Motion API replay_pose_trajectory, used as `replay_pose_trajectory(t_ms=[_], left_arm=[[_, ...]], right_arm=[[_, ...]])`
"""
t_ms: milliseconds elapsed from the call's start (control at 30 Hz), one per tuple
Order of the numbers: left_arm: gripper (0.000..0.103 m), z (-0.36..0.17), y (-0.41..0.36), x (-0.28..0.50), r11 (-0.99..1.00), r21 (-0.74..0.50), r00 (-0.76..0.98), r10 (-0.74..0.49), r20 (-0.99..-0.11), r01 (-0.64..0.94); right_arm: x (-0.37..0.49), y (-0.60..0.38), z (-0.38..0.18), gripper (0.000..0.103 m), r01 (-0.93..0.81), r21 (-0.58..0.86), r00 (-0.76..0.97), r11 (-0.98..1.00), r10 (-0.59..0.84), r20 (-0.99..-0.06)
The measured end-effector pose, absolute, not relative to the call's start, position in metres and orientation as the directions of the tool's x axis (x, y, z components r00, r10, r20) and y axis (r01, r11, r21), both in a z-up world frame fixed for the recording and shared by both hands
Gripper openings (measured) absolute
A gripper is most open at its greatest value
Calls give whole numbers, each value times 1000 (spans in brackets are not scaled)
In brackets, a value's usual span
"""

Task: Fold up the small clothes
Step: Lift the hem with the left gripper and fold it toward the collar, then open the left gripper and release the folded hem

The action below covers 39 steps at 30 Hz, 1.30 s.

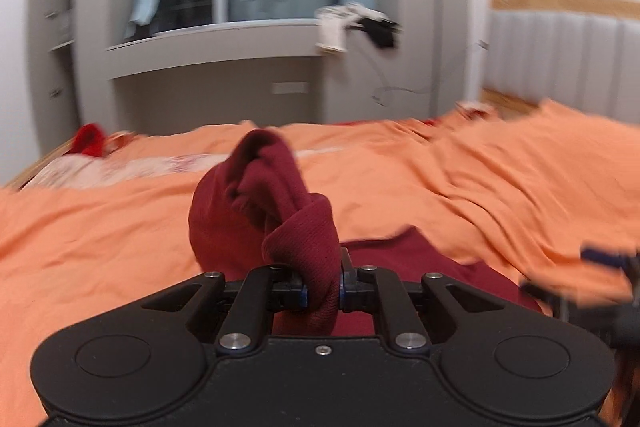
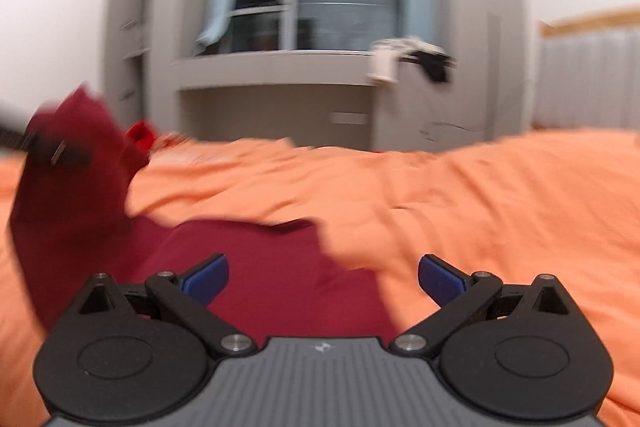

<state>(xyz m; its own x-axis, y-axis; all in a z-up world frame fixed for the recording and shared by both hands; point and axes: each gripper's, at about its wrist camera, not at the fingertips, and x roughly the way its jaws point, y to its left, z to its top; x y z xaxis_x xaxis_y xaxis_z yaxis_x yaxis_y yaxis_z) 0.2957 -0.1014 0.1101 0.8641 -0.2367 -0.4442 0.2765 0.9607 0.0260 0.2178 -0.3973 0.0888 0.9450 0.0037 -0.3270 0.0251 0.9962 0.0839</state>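
The left tongs (image 1: 323, 293) are pinching a bunched fold of the dark red garment (image 1: 260, 211), their blue-edged pads pressed against the cloth from both sides. The gripped part rises in a crumpled hump above the orange bedsheet (image 1: 460, 179), while the rest of the garment trails down and lies flat on the sheet just beside the tongs, toward the right of the left wrist view.

The right tongs (image 2: 323, 279) are spread wide, with nothing between their blue pads (image 2: 208, 277). They hang above the flat part of the same dark red garment (image 2: 272, 267), which covers the sheet right under them; whether the pads touch the cloth cannot be told. In the right wrist view the lifted part of the garment stands up at the far left, with the dark shape of the left tongs (image 2: 56, 151) across it (blurred, so no detail shows).

Beyond the garment, at the far edge of the orange bedsheet (image 2: 500, 195), lies a bright red cloth (image 1: 90, 141) next to a pale patterned fabric (image 1: 132, 167). Behind the bed stands a grey window alcove (image 1: 224, 39), and white and black items (image 1: 356, 25) hang at its right end. A padded grey headboard (image 1: 560, 59) stands to the right of the bed.
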Motion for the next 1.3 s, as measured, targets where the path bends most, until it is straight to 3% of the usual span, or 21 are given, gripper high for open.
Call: replay_pose_trajectory(t_ms=[233,500,600,667,767,967,1167,1300], left_arm=[[13,77,-164,269,876,150,803,-336,-492,459],[17,43,-184,253,831,251,791,-313,-526,496],[32,40,-180,246,827,246,784,-323,-530,506],[49,41,-178,239,816,240,777,-345,-526,525],[67,42,-178,227,806,264,790,-356,-499,530],[87,43,-176,207,803,386,862,-286,-419,455],[89,44,-145,204,842,396,894,-200,-402,367],[88,41,-123,212,870,374,893,-145,-427,320]], right_arm=[[214,-455,95,103,101,188,949,977,-38,-314],[219,-464,93,103,71,228,945,971,7,-326],[222,-457,92,103,46,242,941,969,39,-336],[222,-458,90,103,32,266,936,963,64,-346],[222,-459,88,103,24,318,936,948,90,-340],[226,-462,83,103,-60,457,912,887,235,-337],[241,-452,67,103,-196,607,838,770,453,-304],[245,-442,66,96,-239,605,822,759,491,-291]])
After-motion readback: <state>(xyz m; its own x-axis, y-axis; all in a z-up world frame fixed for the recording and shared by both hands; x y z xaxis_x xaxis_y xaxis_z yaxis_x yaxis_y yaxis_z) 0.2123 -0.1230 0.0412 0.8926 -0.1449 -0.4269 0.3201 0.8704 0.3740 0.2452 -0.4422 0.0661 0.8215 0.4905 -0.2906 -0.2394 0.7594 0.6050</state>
